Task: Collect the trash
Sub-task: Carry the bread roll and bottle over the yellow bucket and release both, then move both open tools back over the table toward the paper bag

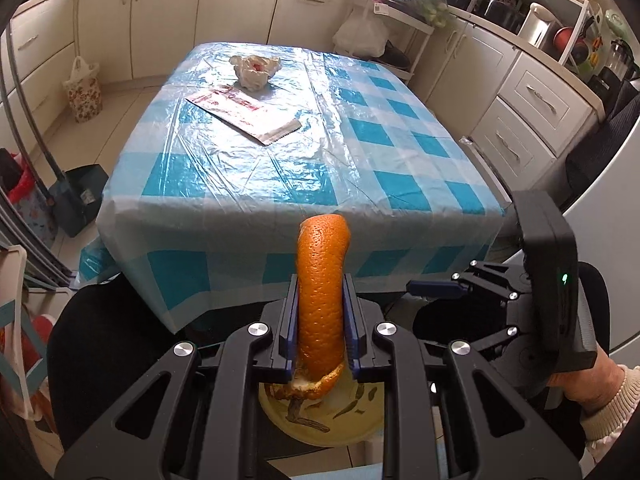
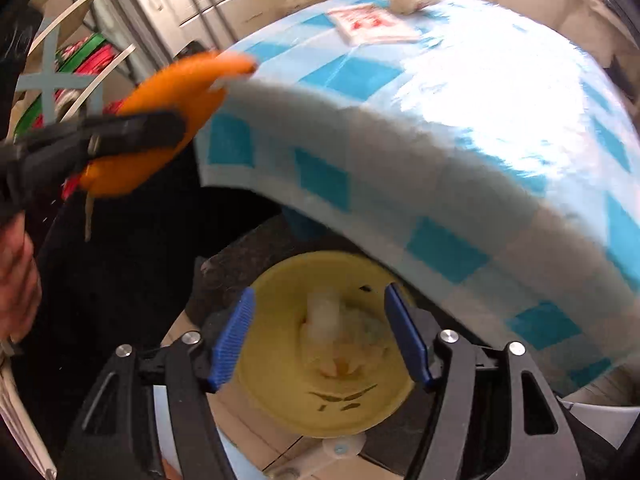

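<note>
Two hand-held tools, each of matte black plastic. Left tool: angular linkage arms with long triangular cut-outs, round silver screw heads at the pivots, slim blue ribbed pads lining the black fingers. Right tool: same black arms and silver screws, blue pads with fine ridges. Seen from the left wrist camera, a boxy black housing on the right tool, with a small green light on its side and a blue finger projecting sideways. Cream knitted cuff at the right hand.

Red print on paper bag on table, too blurred to read.
</note>
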